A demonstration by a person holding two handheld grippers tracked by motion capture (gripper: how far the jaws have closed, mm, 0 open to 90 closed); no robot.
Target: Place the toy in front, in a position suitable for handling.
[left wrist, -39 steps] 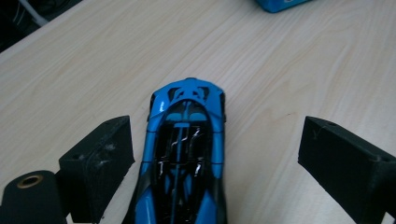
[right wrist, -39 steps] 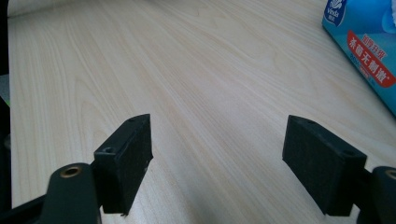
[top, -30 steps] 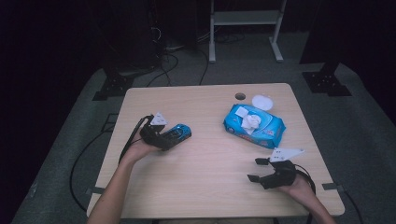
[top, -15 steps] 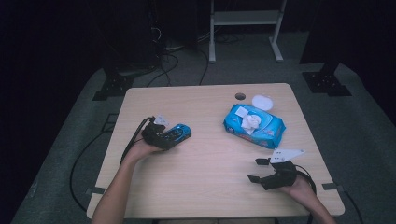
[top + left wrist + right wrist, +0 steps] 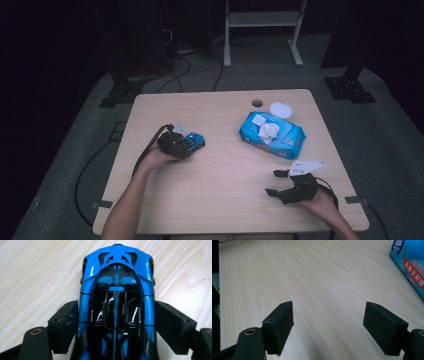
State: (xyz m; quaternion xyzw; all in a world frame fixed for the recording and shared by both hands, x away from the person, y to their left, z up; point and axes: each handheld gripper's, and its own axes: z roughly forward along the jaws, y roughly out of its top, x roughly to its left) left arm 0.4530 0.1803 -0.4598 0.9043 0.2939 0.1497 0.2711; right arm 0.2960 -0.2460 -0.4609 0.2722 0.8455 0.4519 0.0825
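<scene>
High view: the left gripper (image 5: 186, 146) sits left of frame centre on the bench (image 5: 220, 200), over a blue toy car (image 5: 192, 142); contact cannot be judged from there. The left gripper view resolves it: the car (image 5: 116, 290) lies lengthwise between the jaws, which have just been closing; the left pad (image 5: 63, 325) meets the car's flank and the right pad (image 5: 172, 327) lies against the other side, so the car appears gripped. The right gripper (image 5: 280, 183) rests at lower right, jaws wide apart with nothing between them, confirmed over bare wood in the right gripper view (image 5: 328, 327). A blue wipes pack (image 5: 272, 134) lies right of centre; its printed side (image 5: 412, 265) is legible at that view's upper right.
</scene>
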